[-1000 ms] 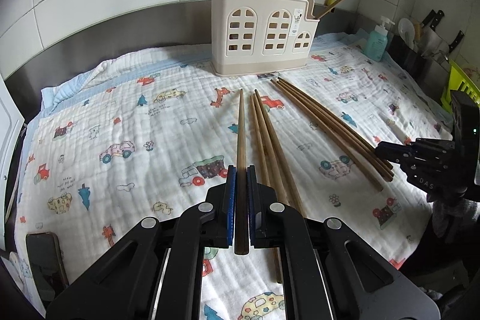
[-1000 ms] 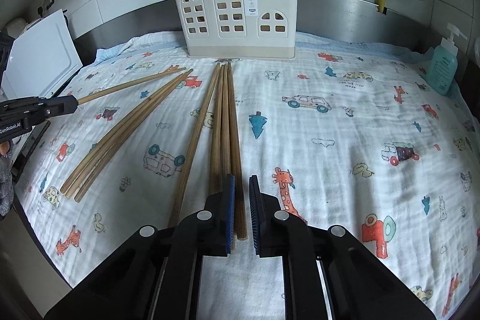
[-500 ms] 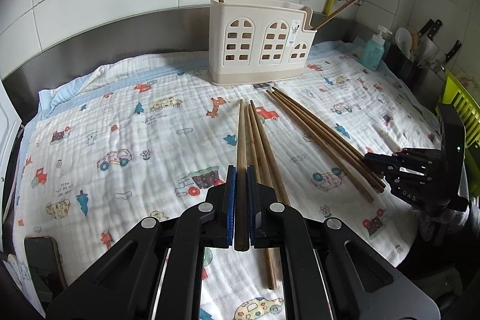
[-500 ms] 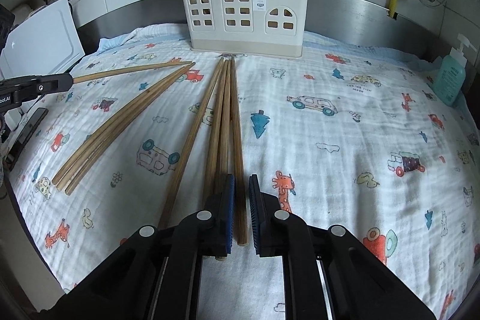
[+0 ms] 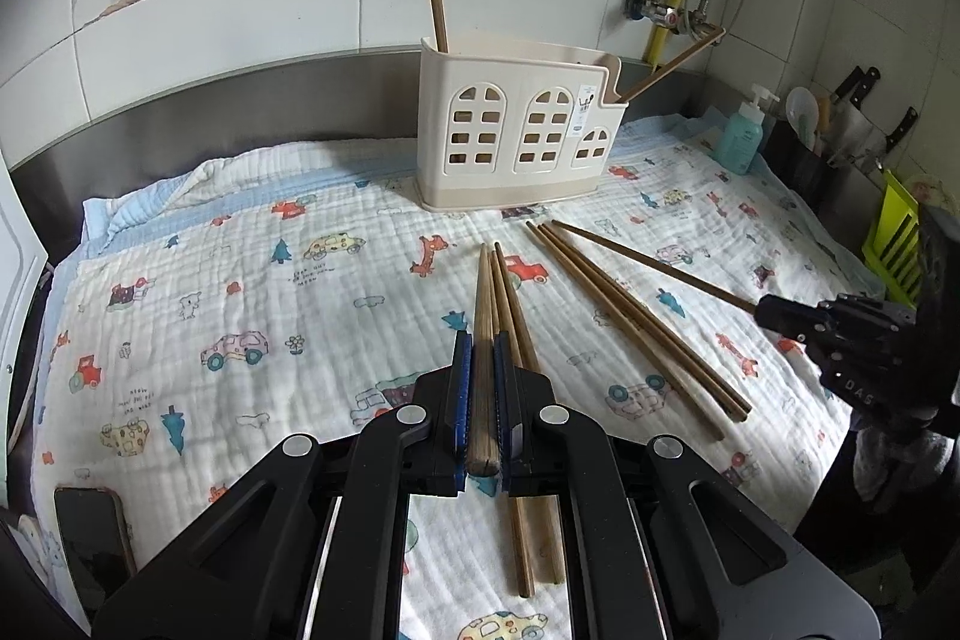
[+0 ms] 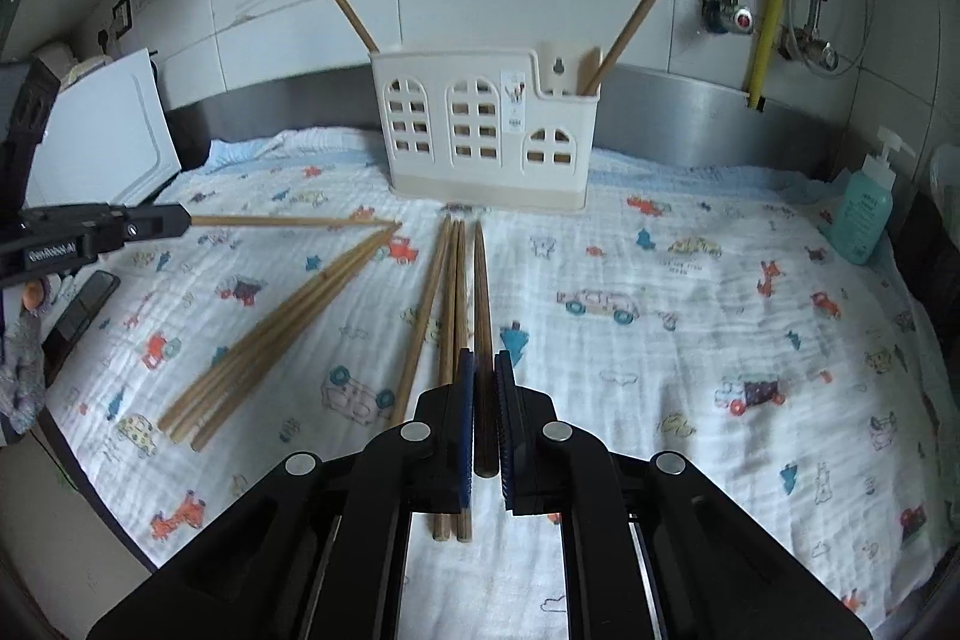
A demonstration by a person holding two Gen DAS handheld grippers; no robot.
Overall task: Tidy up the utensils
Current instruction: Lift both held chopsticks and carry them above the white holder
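Both the left gripper (image 5: 482,400) and right gripper (image 6: 485,412) clamp a chopstick (image 5: 483,334), next carrying toward the holder (image 5: 516,136) at twelve o'clock.

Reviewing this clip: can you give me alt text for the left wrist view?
The left gripper is shut on a wooden chopstick above a cartoon-print cloth. More chopsticks lie loose on the cloth before a cream utensil holder with two chopsticks in it. The right gripper holds another chopstick at right.

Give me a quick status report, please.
Left tongs shut on one chopstick. Right tongs shut on second chopstick. Holder ahead, path open.
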